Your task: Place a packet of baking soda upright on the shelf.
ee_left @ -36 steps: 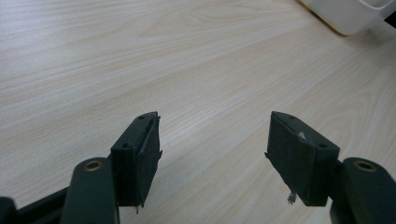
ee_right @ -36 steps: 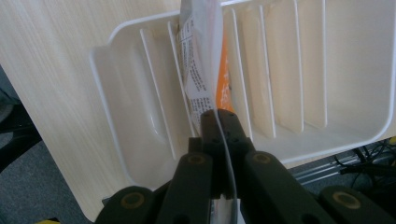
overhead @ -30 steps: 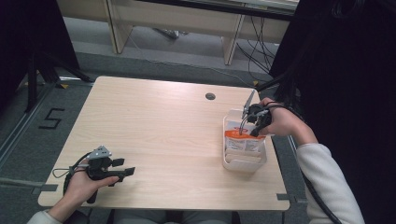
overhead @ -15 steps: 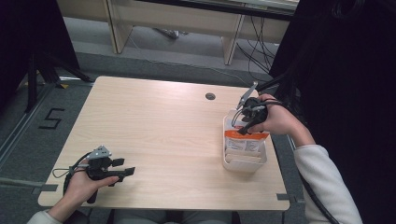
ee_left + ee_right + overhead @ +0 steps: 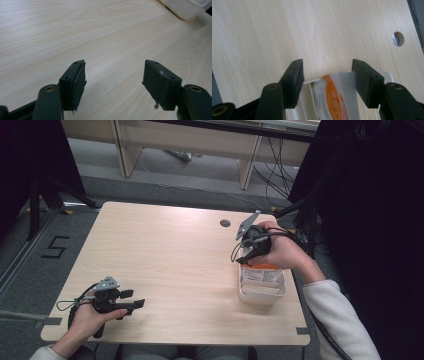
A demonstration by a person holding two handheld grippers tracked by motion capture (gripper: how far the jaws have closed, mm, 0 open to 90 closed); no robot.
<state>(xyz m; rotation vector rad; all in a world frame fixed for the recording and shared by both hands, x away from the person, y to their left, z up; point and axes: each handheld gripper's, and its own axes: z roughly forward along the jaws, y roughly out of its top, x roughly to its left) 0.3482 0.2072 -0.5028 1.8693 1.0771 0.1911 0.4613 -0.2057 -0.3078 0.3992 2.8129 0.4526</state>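
A white bin (image 5: 278,293) stands near the table's right edge and holds an orange and white packet (image 5: 260,272). My right gripper (image 5: 240,258) hovers over the bin's far end, held by a hand. In the right gripper view my right gripper (image 5: 327,68) stands open, with nothing between the jaws and the packet (image 5: 329,100) lying below in the bin (image 5: 308,82). My left gripper (image 5: 132,298) rests at the table's near left corner. In its own view my left gripper (image 5: 115,71) is open over bare wood.
A round cable hole (image 5: 225,223) sits in the table top behind the bin; the hole (image 5: 398,39) appears in the right gripper view too. A corner of the bin (image 5: 187,10) lies far ahead of the left gripper. A desk frame and cables stand beyond the table.
My right gripper has drifted left and a little farther back over the bin's far end. The packet stays in the bin. The left gripper has not moved.
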